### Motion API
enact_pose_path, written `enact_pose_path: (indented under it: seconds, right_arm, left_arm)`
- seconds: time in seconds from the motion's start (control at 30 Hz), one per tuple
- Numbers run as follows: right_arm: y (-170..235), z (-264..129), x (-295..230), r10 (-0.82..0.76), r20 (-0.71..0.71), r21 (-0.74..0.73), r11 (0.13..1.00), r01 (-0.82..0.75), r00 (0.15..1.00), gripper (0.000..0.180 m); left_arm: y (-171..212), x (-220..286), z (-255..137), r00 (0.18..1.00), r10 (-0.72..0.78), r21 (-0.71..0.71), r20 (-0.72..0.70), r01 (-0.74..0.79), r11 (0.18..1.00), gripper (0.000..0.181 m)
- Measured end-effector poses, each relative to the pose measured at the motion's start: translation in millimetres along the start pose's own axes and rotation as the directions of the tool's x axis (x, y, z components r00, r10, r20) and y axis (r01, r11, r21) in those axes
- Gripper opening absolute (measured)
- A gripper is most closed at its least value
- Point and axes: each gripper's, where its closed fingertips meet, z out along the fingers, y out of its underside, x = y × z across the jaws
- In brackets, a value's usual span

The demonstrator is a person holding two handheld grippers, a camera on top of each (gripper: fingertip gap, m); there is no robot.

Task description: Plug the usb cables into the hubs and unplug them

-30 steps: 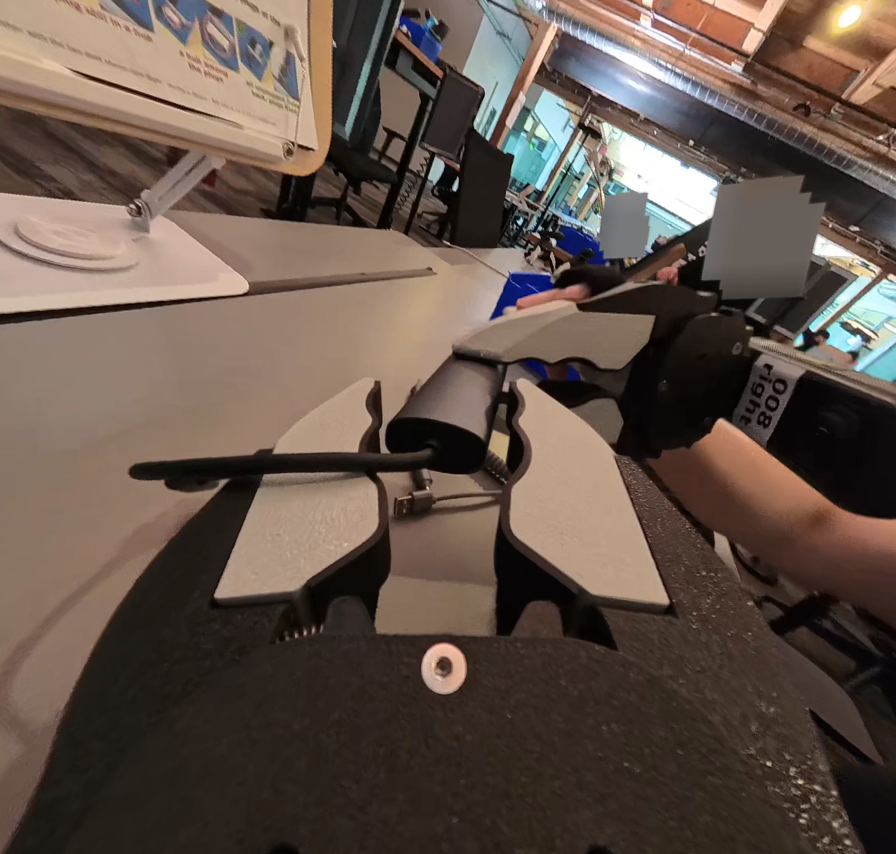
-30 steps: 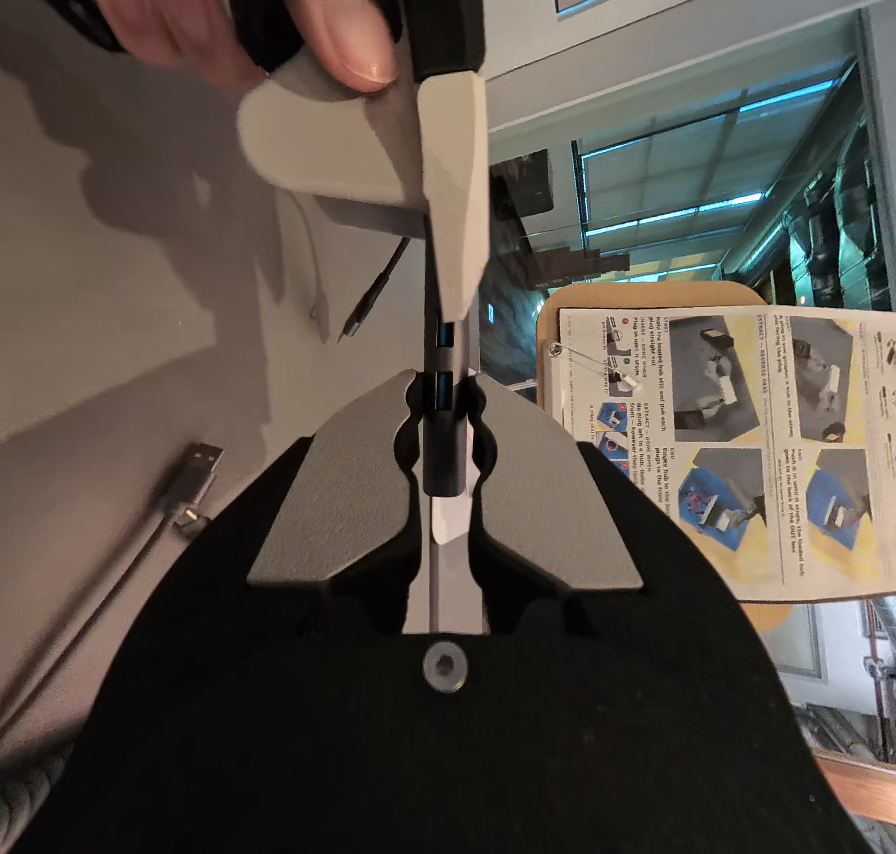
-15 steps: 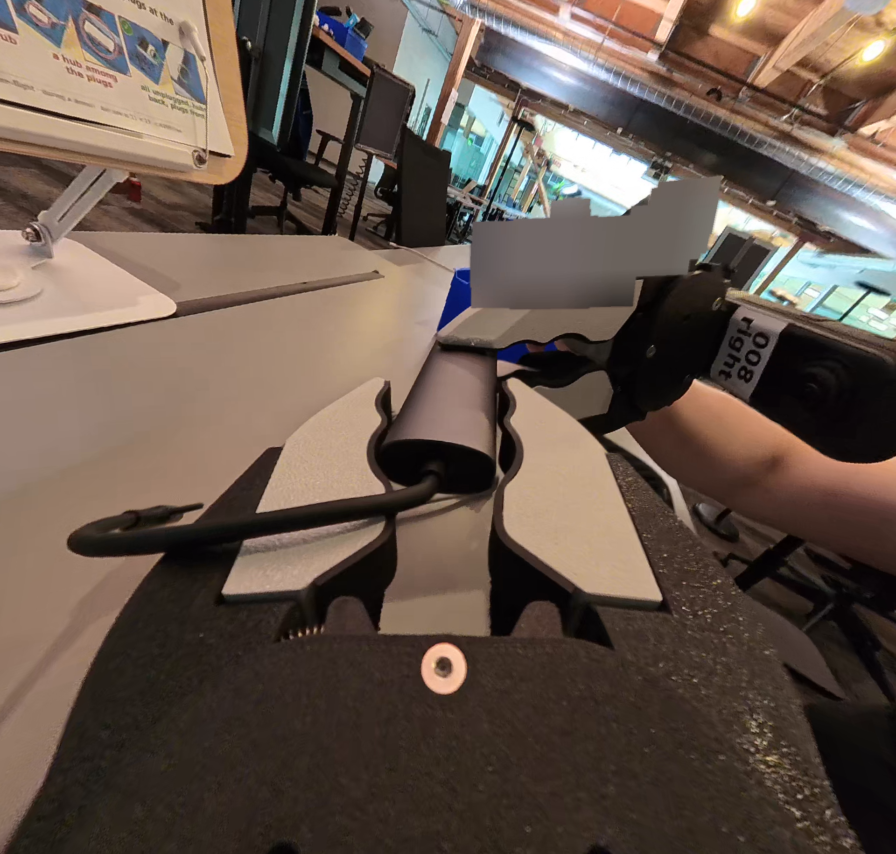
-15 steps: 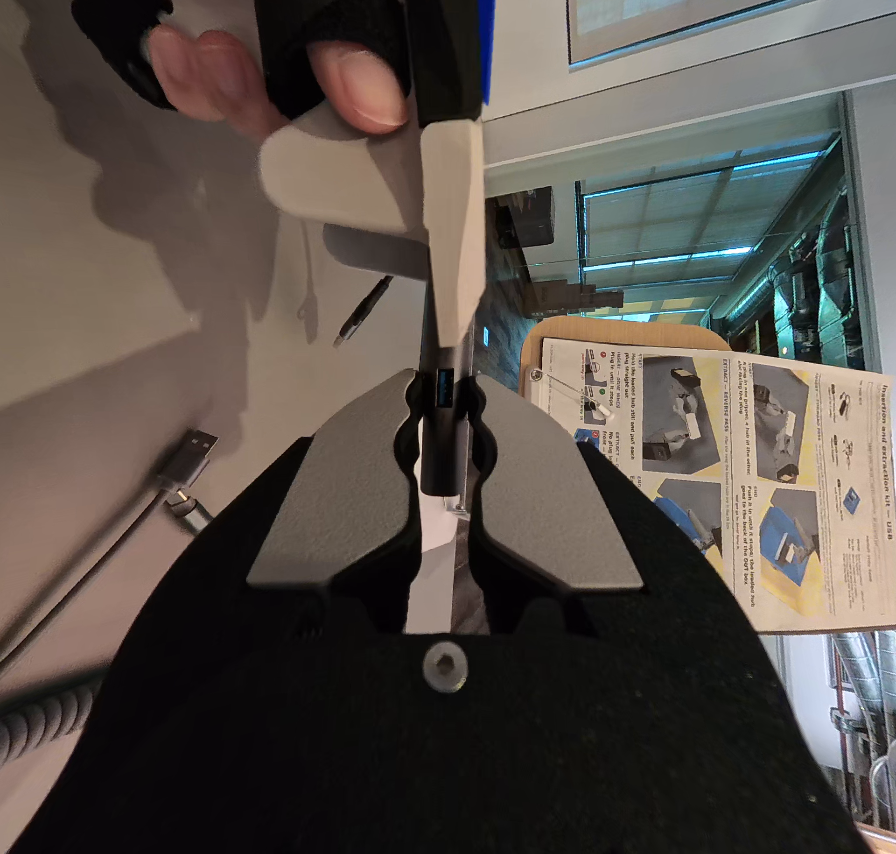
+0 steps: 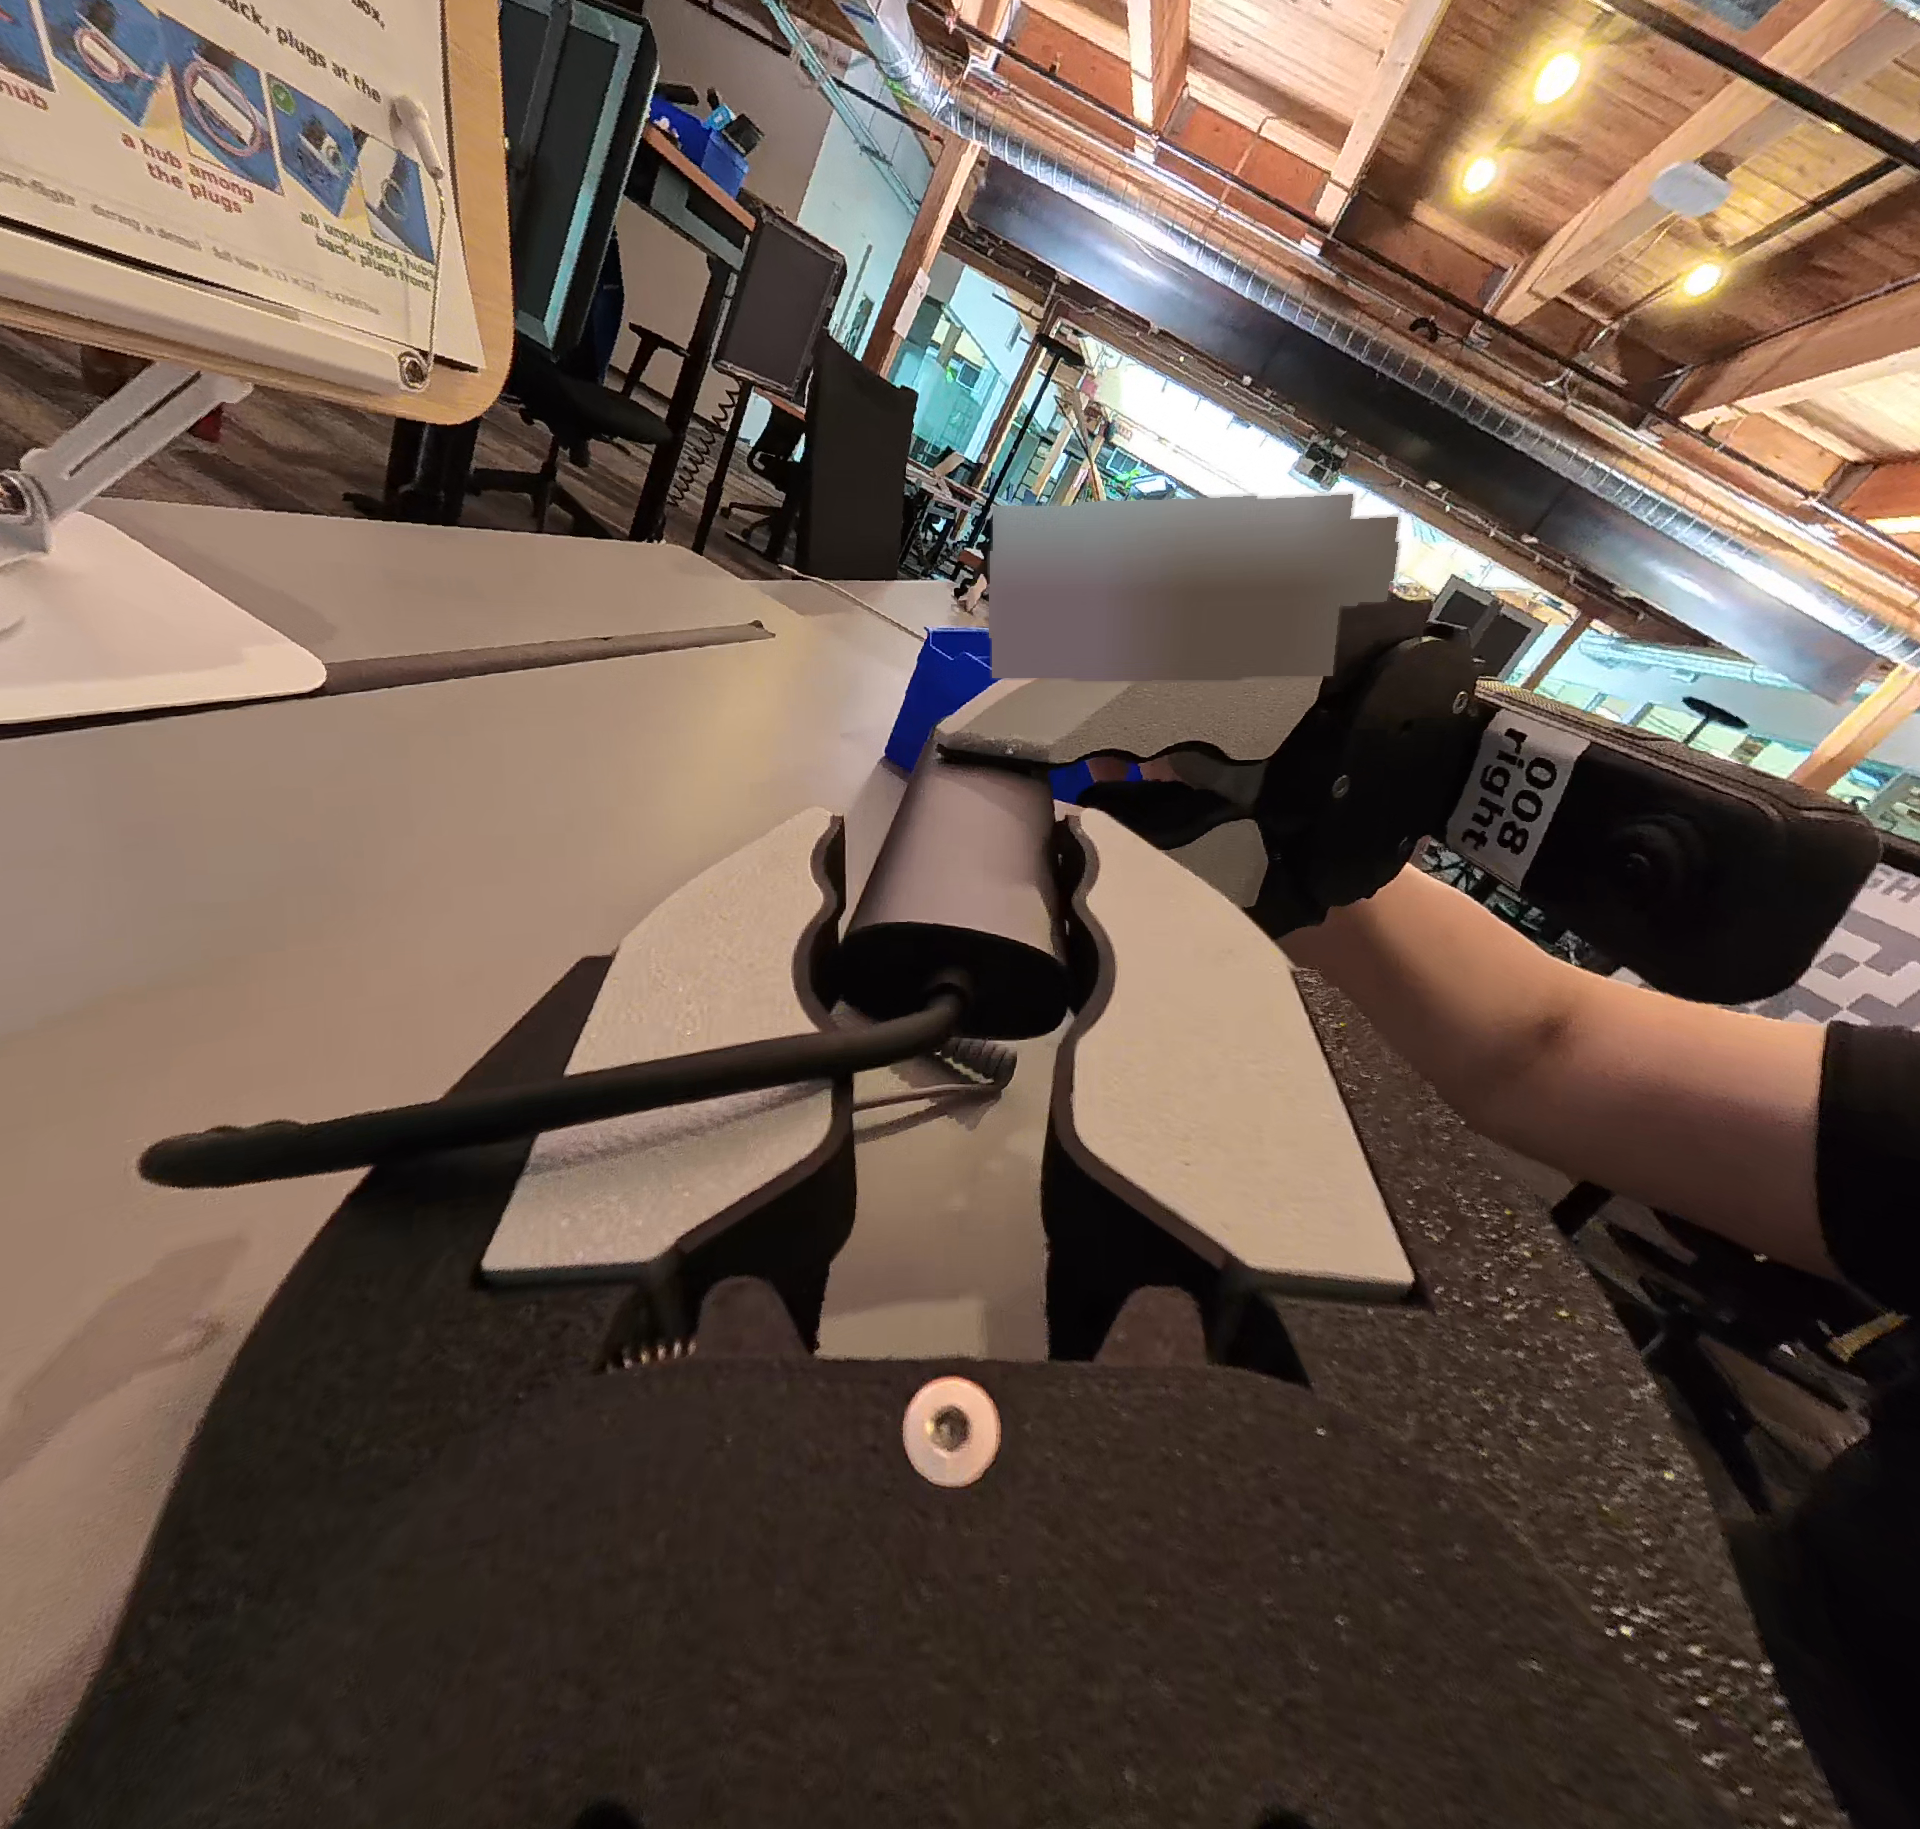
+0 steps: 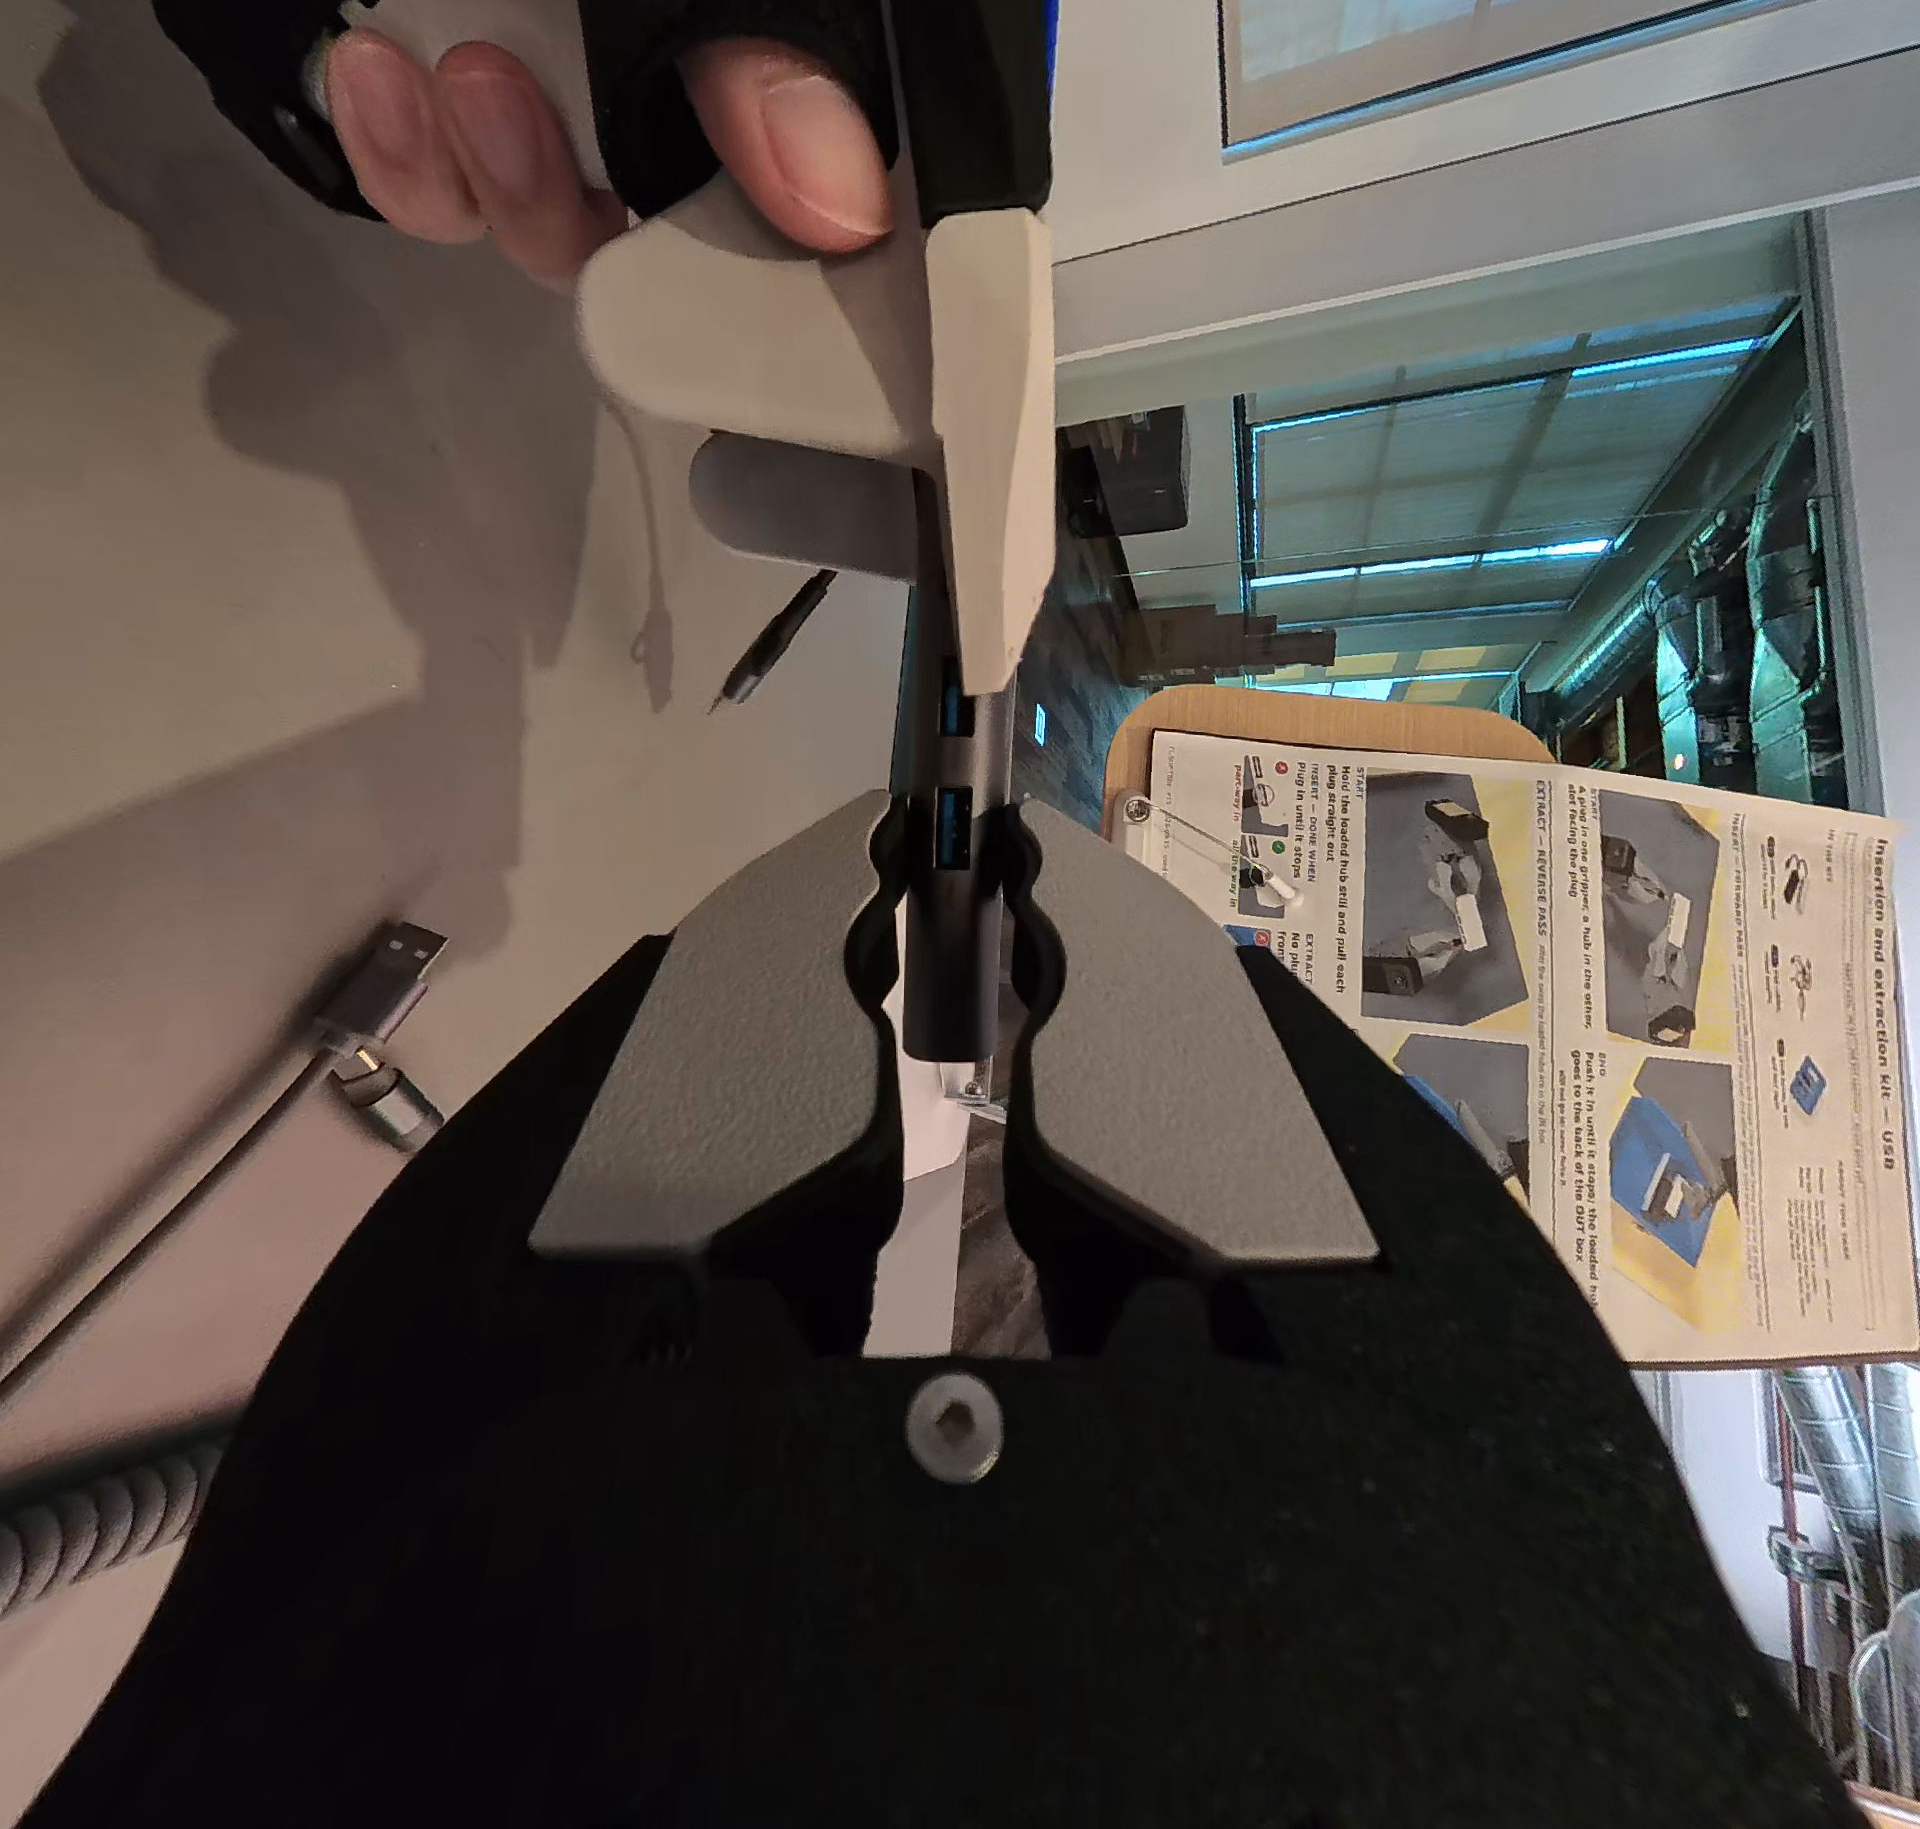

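Left gripper (image 5: 951, 896) clamped on the cable end of a slim dark-grey hub (image 5: 961, 875), smooth matte metal with a rounded black end cap, pinched between two pale, grainy, wavy-edged fingers (image 5: 717, 1041). Trailing from that cap toward 8 o'clock in the left wrist view, a thick black rubbery cable (image 5: 540, 1109), stiff and gently curved, ending in a rounded plug. Right gripper (image 6: 948, 932) closed on the opposite end of the same hub (image 6: 951, 948), held edge-on between dark-grey pebbled fingers (image 6: 727, 1041), with two blue ports (image 6: 954, 829) facing the camera. Above, at 12 o'clock in the right wrist view, one pale finger (image 6: 987, 449) of the other gripper lying along the hub, and a gloved hand (image 6: 644, 117) with bare fingertips against it. On the smooth grey table (image 6: 208, 636) at 9 o'clock in that view, a loose cable with a shiny metal plug (image 6: 400, 958) on a braided silvery cord, beside a small round-tipped connector; farther off near 11 o'clock, a thin black plug (image 6: 774, 641) and a fine pale wire. At 3 o'clock, a printed sheet (image 6: 1558, 1031) on a rounded wooden board. In the left wrist view, a blue plastic bin (image 5: 940, 699) just beyond the hub at 12 o'clock.
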Motion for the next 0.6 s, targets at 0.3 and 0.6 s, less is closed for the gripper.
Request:
enact_pose_path:
  seconds: [0.3,0.6]
  right_arm:
    - [8.2,-4.9,2.0,-0.007,-0.013,-0.023,1.000,0.007,1.000,0.016]
    - [9.5,-7.0,2.0,-0.011,-0.003,-0.023,1.000,0.011,1.000,0.016]
  left_arm:
    - [-5.8,-0.5,-3.3,0.998,-0.052,0.046,-0.030,0.054,0.997,0.038]
    - [-1.1,2.7,-1.7,0.998,-0.033,0.005,-0.047,0.033,0.999,0.035]
